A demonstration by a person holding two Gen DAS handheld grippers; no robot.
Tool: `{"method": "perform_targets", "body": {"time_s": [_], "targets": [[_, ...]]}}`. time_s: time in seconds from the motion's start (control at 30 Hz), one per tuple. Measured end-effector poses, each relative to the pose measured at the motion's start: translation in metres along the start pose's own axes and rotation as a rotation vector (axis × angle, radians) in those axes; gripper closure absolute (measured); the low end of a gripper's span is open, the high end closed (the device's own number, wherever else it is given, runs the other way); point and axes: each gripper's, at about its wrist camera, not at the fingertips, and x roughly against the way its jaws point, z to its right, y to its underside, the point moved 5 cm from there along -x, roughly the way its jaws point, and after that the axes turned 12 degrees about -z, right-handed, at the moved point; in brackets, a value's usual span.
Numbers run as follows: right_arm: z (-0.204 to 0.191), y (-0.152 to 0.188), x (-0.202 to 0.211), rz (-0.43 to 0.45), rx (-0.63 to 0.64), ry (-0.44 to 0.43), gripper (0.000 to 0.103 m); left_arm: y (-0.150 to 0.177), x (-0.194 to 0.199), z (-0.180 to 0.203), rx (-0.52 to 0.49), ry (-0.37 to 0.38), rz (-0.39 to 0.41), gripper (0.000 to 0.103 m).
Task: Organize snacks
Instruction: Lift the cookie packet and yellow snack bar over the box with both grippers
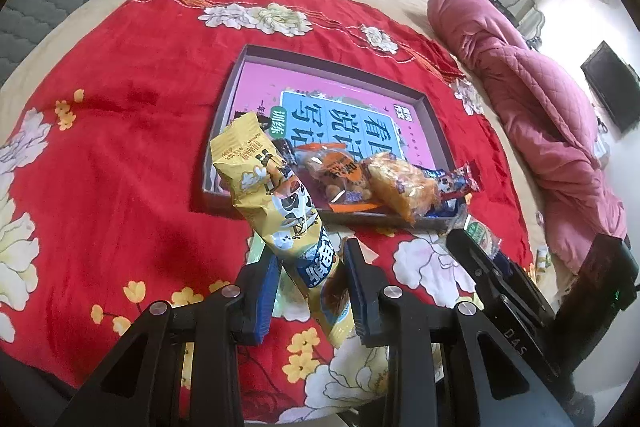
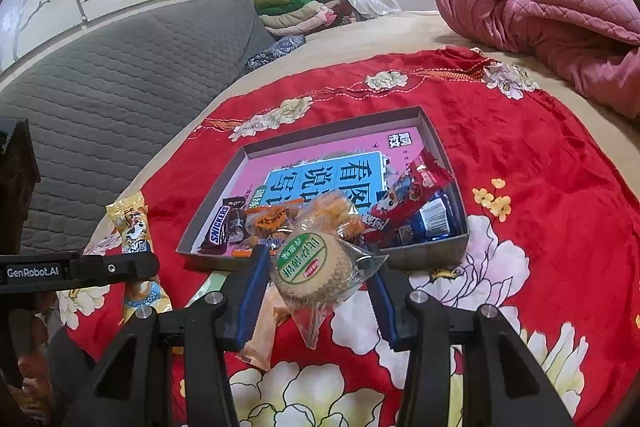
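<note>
A shallow grey box lid (image 1: pixel 434 125) (image 2: pixel 442 143) with a pink printed bottom lies on the red flowered cloth. Several snack packs sit at its near end, among them a Snickers bar (image 2: pixel 220 227), an orange pack (image 1: pixel 340 175) and a red pack (image 2: pixel 404 199). My left gripper (image 1: pixel 310 255) is shut on a long yellow snack pack (image 1: pixel 276 203) and holds it tilted up just before the lid; it also shows in the right wrist view (image 2: pixel 134 227). My right gripper (image 2: pixel 316 263) is shut on a round biscuit in a clear wrapper (image 2: pixel 316 269), just before the lid's near wall.
The red cloth (image 2: pixel 540 167) covers a beige bed. A pink quilt (image 1: pixel 532 99) is heaped at the right. A grey padded headboard (image 2: pixel 120 75) stands at the left. A pale orange pack (image 2: pixel 266 327) lies on the cloth under my right gripper.
</note>
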Motion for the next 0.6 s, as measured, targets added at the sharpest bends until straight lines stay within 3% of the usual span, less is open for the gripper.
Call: {"method": "perform_targets", "body": {"time_s": [0.6], "targets": [[0.037, -0.007, -0.007, 0.002, -0.088, 0.053, 0.055, -0.023, -0.018, -0.007, 0.021, -0.009, -0.017, 0.071]]}}
